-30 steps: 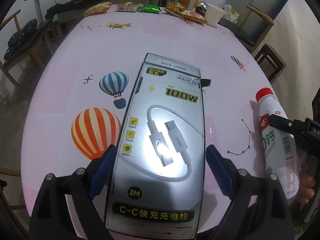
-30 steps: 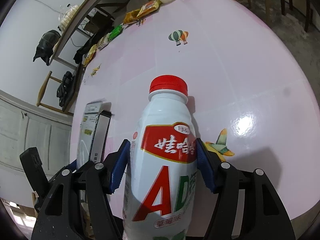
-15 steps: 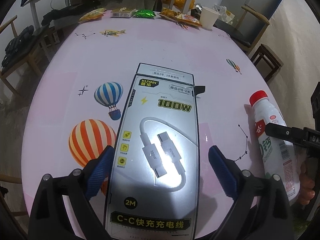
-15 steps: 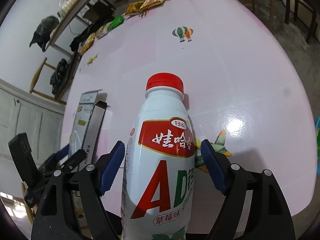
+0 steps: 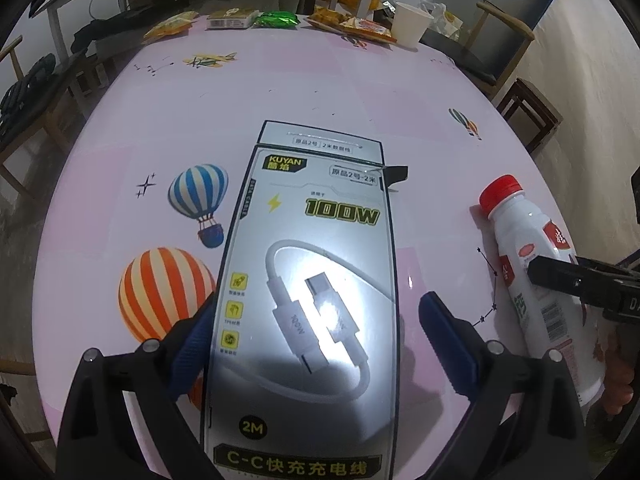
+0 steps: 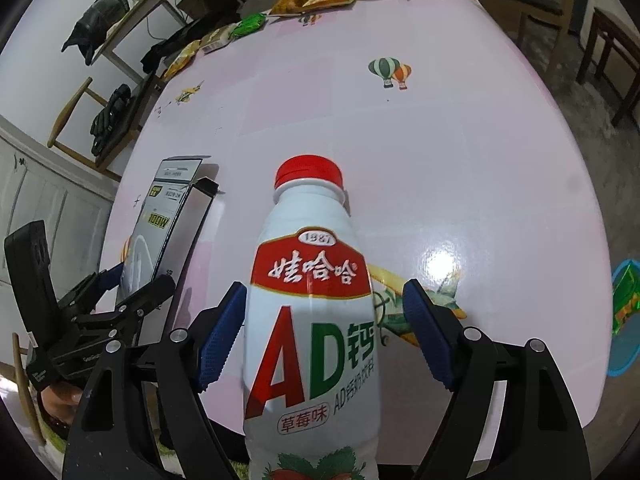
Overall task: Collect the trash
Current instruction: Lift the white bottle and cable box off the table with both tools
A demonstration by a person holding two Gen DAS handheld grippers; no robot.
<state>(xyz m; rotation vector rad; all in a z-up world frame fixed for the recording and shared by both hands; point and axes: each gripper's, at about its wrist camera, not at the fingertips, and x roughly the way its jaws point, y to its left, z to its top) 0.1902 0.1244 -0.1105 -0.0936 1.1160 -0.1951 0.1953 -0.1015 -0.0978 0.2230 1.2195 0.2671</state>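
A grey charging-cable box [image 5: 320, 280] lies flat on the pink table [image 5: 320, 80]. My left gripper [image 5: 320, 332] straddles its near half, open: the left pad sits at the box's edge and the right pad stands clear of it. A white milk-drink bottle [image 6: 316, 320] with a red cap lies on the table near its front edge, cap pointing away. My right gripper [image 6: 324, 332] is around its body, open, with a gap at the right pad. In the left wrist view the bottle [image 5: 532, 280] lies at the far right. In the right wrist view the box [image 6: 160, 232] is on the left.
Snack wrappers [image 5: 276, 20] and a paper cup [image 5: 412, 28] line the table's far edge. Wooden chairs [image 5: 528, 108] stand around the table. A green packet [image 6: 624, 296] lies on something blue beyond the right edge. A hand [image 6: 60, 400] holds the left gripper.
The right gripper's pads, pressed on the bottle a second ago, have spread off it. The left gripper's pads have widened slightly around the box.
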